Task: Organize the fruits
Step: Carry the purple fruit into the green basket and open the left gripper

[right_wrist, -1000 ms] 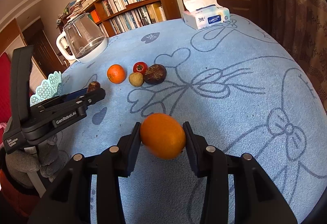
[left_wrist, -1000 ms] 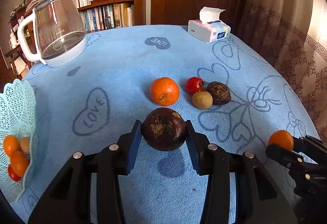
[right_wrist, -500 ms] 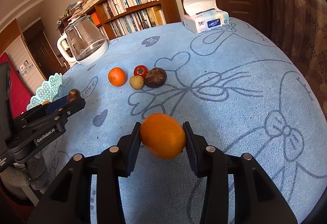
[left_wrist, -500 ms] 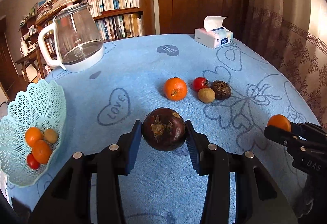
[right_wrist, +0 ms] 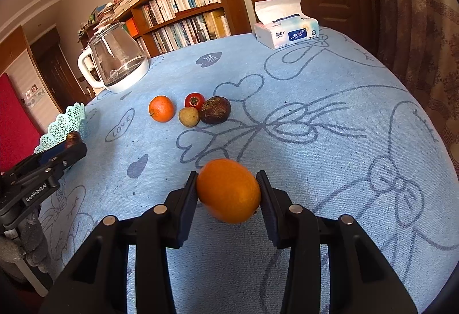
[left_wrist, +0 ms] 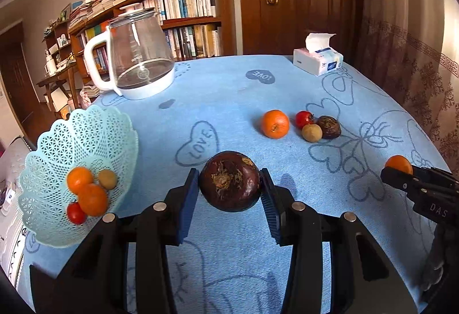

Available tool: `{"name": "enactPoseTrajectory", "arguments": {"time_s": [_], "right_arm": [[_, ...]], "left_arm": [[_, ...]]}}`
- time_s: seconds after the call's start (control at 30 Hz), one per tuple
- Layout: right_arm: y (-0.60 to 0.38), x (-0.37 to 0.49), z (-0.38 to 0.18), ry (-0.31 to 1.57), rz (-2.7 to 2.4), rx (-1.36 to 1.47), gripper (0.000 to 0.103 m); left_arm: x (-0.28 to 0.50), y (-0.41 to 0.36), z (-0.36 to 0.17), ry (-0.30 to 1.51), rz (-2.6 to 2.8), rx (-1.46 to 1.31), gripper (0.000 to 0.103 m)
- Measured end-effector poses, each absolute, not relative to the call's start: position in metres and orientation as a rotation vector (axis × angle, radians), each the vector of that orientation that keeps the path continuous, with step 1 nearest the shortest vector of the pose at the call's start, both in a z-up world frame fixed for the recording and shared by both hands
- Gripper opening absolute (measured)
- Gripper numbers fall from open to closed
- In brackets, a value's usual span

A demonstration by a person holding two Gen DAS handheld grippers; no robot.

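A dark fruit (left_wrist: 229, 180) is clamped in the left gripper (left_wrist: 229, 193) above the table, an orange (right_wrist: 228, 190) in the right gripper (right_wrist: 228, 196); each should be lowered gently into the basket (left_wrist: 57, 147).

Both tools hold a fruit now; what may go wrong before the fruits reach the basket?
1. The dark fruit and the orange are round and pinched only at their sides, so either might slip out and roll across the table.
2. The light basket sits near the table edge; a push may tip it.
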State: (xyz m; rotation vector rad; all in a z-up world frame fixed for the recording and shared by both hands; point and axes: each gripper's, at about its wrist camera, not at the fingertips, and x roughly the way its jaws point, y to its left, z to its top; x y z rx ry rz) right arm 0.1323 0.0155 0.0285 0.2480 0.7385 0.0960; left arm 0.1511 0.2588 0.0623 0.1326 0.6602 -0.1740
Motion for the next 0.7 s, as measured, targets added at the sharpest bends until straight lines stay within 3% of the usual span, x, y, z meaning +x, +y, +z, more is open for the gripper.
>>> {"name": "enactPoseTrajectory", "arguments": {"time_s": [0.7], "right_arm": [[0.014,0.134,0.023,0.742,0.075,0.254,0.041]], "left_arm": [[0.147,0.364,0.080,0.615,0.034,0.049,0.044]]}}
